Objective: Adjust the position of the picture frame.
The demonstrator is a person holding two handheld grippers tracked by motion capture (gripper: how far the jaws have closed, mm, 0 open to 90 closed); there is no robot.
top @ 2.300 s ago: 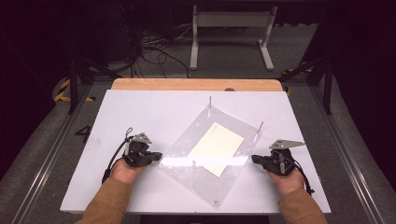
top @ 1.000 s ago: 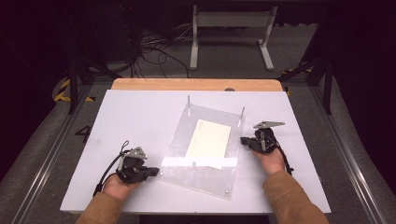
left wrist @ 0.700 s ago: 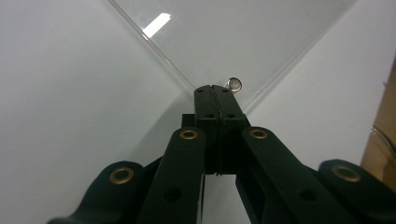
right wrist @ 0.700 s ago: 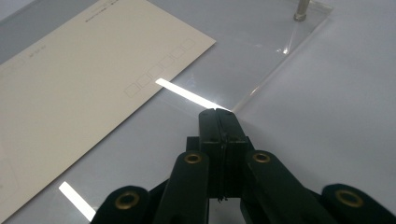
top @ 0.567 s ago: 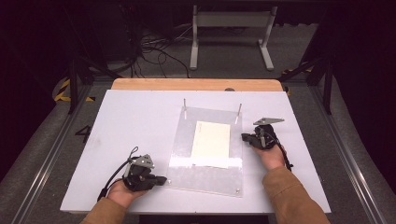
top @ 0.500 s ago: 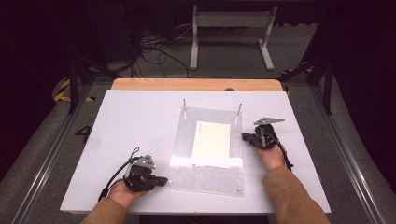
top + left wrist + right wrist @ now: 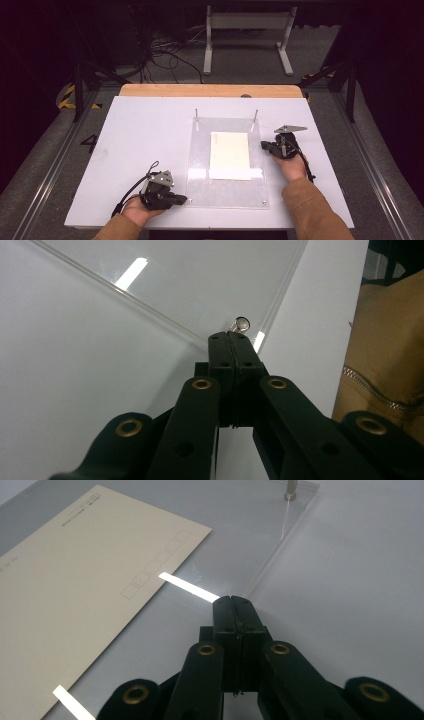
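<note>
A clear acrylic plate [image 7: 227, 192] lies flat on the white table [image 7: 145, 130], its sides square with the table's. A cream card [image 7: 230, 155] rests at its middle, held by two white tape strips. Two thin metal posts [image 7: 196, 116] stand at its far corners. My left gripper [image 7: 184, 200] is shut, its tips against the plate's near left corner, beside a small bolt [image 7: 242, 323]. My right gripper [image 7: 263, 145] is shut too, tips touching the plate's right edge. In the right gripper view the shut tips [image 7: 233, 599] meet the plate [image 7: 250, 535] near the card [image 7: 75, 580].
A wooden strip [image 7: 210, 90] borders the table's far edge. Beyond it on the floor stand a white metal frame [image 7: 247, 30] and loose cables [image 7: 160, 50]. A tan sleeve [image 7: 385, 365] lies at the right of the left gripper view.
The plate has turned from a diagonal lie to square with the table. My left gripper moved toward the near edge and inward, my right gripper moved farther away along the plate's right side.
</note>
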